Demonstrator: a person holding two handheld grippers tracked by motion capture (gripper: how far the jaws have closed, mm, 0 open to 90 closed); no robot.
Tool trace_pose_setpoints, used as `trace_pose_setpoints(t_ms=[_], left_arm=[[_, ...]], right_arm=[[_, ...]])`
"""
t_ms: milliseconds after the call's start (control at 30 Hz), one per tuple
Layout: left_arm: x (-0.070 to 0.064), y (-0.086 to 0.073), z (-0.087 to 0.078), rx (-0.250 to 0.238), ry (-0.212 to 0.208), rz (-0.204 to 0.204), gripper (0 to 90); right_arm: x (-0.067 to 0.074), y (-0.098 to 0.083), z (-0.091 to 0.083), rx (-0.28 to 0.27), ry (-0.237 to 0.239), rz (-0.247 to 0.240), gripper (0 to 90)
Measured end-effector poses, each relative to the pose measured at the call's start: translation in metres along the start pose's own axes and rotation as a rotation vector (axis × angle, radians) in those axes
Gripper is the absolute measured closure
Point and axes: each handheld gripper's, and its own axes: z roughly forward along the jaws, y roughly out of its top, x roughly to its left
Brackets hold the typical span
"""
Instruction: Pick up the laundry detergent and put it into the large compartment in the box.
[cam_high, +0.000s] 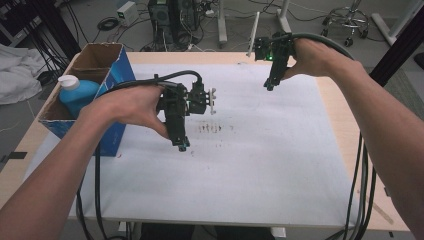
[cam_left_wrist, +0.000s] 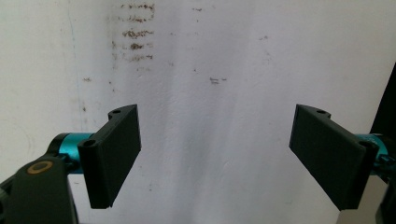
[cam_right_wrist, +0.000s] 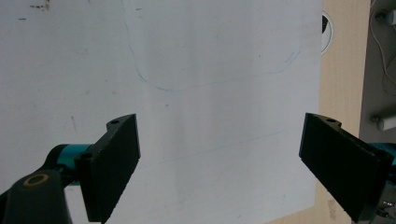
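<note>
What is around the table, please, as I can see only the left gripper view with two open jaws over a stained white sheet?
Observer: A cardboard box sits at the table's left edge, with a blue bottle inside it.
Operator: Where is the other hand-held gripper?
Observer: The right hand-held gripper hangs above the far right part of the white sheet, jaws open and holding nothing.
Operator: And mine?
Observer: The left hand-held gripper hovers beside the brown stains, near the sheet's middle.
</note>
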Motion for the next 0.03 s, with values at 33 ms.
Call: trace_pose_setpoints(t_ms=[33], left_arm=[[0.0,0.0,0.0,0.0,0.0,0.0,16.7]], right_arm=[[0.0001,-0.0001,0.0,0.0,-0.002,-0.001,11.6]])
